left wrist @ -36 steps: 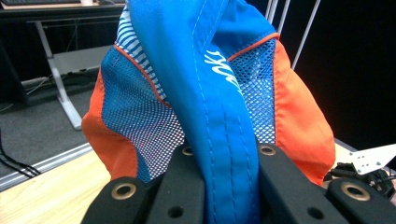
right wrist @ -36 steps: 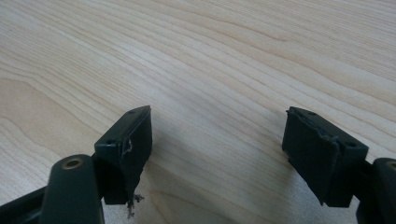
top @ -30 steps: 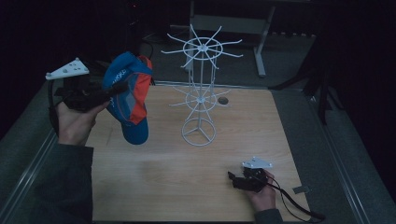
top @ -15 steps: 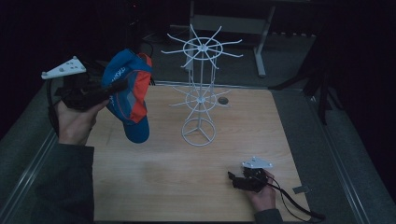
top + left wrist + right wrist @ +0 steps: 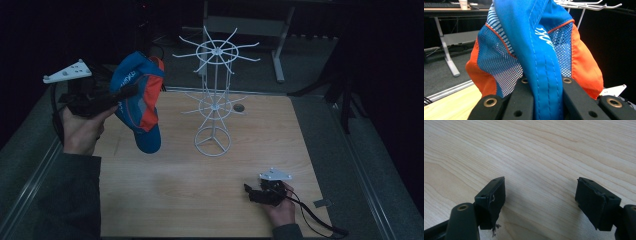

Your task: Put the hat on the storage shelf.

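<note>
**Cap pinched aloft beside the wire rack**

Nearest the person, at about five o'clock on the wooden table point(image 5: 175, 200), the right gripper point(image 5: 248, 192) is lying low on the boards in the person's right hand point(image 5: 281, 209), its cable trailing off toward four o'clock. In the right gripper view its two black jaws are standing wide apart with nothing but bare wood grain point(image 5: 536, 157) between them, so the tongs there are released.

Further in, at about nine o'clock, the left hand point(image 5: 82, 131) is lifting the left gripper point(image 5: 131, 91) above the table's edge, the grey three-cornered plate point(image 5: 67, 72) sitting on top of it. Its jaws are clenched on a blue and orange cap point(image 5: 140, 107): in the left gripper view a stitched blue band of fabric point(image 5: 544, 75) is running down between the two pads, with blue mesh panels point(image 5: 499, 65) and orange panels point(image 5: 584, 65) bulging out on both sides. The cap is hanging clear of the wood, its lower end drooping toward six o'clock, just to the nine o'clock side of the rack and apart from it.

Near the table's middle, a white wire display rack point(image 5: 215, 95) is standing upright on a ring base point(image 5: 213, 141), with two tiers of spokes fanning out. At twelve o'clock, beyond the far edge, a metal desk frame point(image 5: 280, 50) is standing in the dark.
</note>
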The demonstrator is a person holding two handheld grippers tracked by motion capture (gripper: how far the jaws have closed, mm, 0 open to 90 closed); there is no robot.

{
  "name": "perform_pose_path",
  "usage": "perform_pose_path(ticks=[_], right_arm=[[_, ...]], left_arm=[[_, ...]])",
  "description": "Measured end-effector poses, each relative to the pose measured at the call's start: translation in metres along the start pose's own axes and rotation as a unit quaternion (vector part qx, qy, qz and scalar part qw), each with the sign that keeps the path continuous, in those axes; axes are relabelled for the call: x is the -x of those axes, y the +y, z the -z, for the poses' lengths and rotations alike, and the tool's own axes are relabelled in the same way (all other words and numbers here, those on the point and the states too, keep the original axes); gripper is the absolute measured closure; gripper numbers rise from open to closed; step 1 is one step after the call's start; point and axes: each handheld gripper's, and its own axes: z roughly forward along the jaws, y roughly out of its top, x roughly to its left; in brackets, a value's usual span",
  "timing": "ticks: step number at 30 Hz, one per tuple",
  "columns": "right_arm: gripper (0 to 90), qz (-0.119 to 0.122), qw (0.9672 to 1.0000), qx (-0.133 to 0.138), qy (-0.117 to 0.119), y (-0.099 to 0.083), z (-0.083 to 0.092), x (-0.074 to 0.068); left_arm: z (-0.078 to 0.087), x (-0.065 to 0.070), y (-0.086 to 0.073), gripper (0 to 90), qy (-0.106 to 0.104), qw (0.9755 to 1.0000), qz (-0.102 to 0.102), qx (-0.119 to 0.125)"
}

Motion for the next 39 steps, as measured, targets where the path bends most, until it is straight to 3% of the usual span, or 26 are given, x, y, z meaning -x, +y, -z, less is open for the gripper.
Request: perform_pose_path(ticks=[31, 39], right_arm=[[24.2, 0.0, 1.0, 0.0, 0.0, 0.0, 0.0, 0.0], [24.1, 0.001, 1.0, -0.001, 0.0, 0.0, 0.0, 0.0]], left_arm=[[0.003, 0.002, 0.006, 88.8, -0.026, 0.9994, 0.003, 0.021], [0.002, 0.005, 0.011, 88.8, -0.026, 0.9995, -0.004, 0.02]])
